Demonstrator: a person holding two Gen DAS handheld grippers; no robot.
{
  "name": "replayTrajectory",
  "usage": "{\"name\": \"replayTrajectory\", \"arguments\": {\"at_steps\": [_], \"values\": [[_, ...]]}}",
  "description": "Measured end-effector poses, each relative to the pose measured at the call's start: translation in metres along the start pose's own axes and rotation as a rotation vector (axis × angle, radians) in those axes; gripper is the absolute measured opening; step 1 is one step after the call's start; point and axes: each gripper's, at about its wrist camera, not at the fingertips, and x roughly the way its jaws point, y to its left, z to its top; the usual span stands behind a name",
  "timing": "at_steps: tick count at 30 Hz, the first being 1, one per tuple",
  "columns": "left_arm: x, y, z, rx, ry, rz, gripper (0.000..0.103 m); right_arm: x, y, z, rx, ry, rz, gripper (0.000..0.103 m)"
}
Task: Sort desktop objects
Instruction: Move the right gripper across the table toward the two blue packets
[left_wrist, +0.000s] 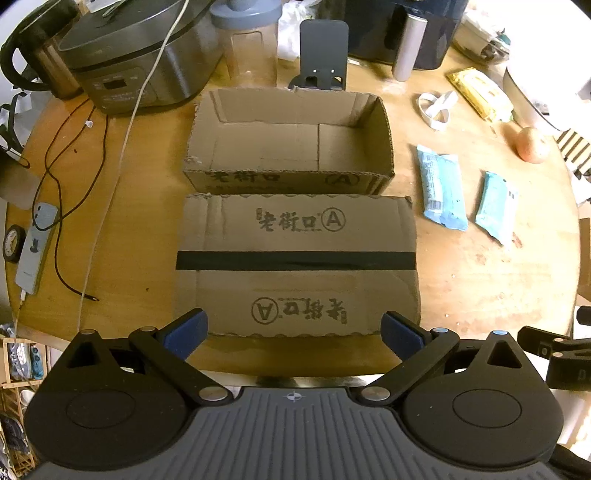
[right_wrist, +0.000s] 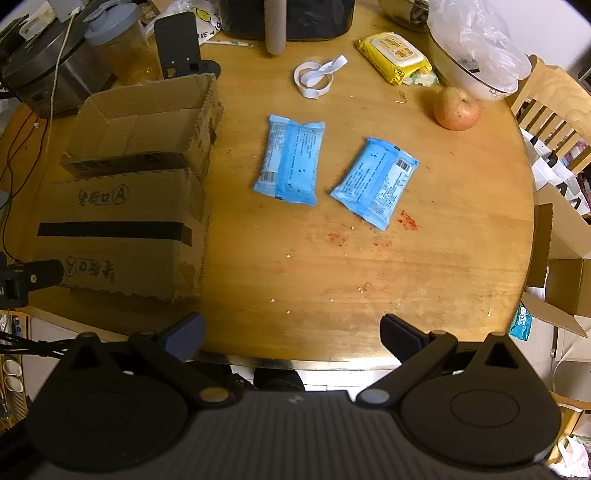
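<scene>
Two blue packets lie flat on my round wooden table (right_wrist: 332, 258), side by side but apart. The left blue packet (right_wrist: 289, 160) sits nearer the boxes; the right blue packet (right_wrist: 375, 182) is turned at a slant, with red smears on the wood just past its near corner. From my left wrist view the same two lie off to the right of the cardboard, the left one (left_wrist: 440, 186) and the right one (left_wrist: 496, 206).

The open cardboard box (left_wrist: 291, 136) stands with its bare inside showing. Right against its near wall sits the closed cardboard box (left_wrist: 297, 266), a black tape strip (left_wrist: 295, 260) across its top.

My left gripper (left_wrist: 294, 329) hangs over the near edge of the closed box, fingers spread wide and pinching nothing. My right gripper (right_wrist: 291, 334) hovers over the bare near edge of the table, well short of the packets, its fingers likewise spread wide and holding nothing.

Further out, an apple (right_wrist: 457, 112) rests near the table's far right, beside a white bowl (right_wrist: 472, 77) draped with clear plastic. A yellow wipes pack (right_wrist: 393, 57) and a curled white strip (right_wrist: 317, 75) lie beyond the packets. On the left stand a rice cooker (left_wrist: 136, 55), a lidded plastic jar (left_wrist: 247, 40) and a dark phone stand (left_wrist: 322, 55), with cables (left_wrist: 55, 184) trailing over the wood.
</scene>
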Motion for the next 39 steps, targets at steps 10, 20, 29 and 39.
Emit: {"name": "replayTrajectory", "arguments": {"at_steps": [10,20,29,39], "values": [[0.001,-0.016,-0.002,0.019,0.006,-0.003,0.103,0.0,-0.016,-0.004,0.025,0.001,-0.004,0.103],[0.004,-0.032,-0.003,0.042,0.016,-0.003,0.103,0.001,-0.037,-0.007,0.064,0.002,-0.017,0.103],[0.006,-0.049,-0.001,0.07,0.024,-0.006,0.103,0.001,-0.051,-0.01,0.083,0.007,-0.019,0.103],[0.009,-0.071,0.002,0.111,0.028,-0.016,0.103,0.001,-0.068,-0.016,0.118,0.011,-0.027,0.103]]}}
